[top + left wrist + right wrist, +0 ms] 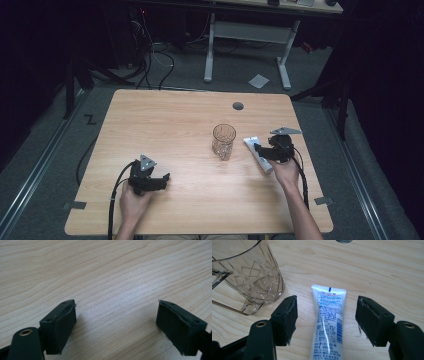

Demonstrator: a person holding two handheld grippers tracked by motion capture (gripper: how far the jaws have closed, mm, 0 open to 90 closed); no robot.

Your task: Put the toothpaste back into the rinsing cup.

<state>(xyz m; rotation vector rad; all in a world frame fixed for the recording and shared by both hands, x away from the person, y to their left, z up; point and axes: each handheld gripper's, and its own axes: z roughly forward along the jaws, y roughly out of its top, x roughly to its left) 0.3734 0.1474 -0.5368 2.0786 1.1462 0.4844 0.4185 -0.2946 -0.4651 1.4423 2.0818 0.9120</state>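
A clear patterned glass [223, 141] [249, 282] stands upright near the middle of the wooden table [175, 125]. Just right of it a white tube [253, 145] [328, 322] with blue print lies flat on the wood. My right gripper [260, 149] [327, 300] hovers over the tube's near part with its jaws wide apart on either side of it, pads clear of it. My left gripper [162, 181] [117, 302] rests open near the front left of the table, with bare wood between its fingers [62, 322].
A round grey cable hole [238, 106] [343, 240] sits in the table's far side. Beyond the table stands a white-legged desk [247, 31], with cables [155, 60] and a sheet of paper [258, 80] on the floor.
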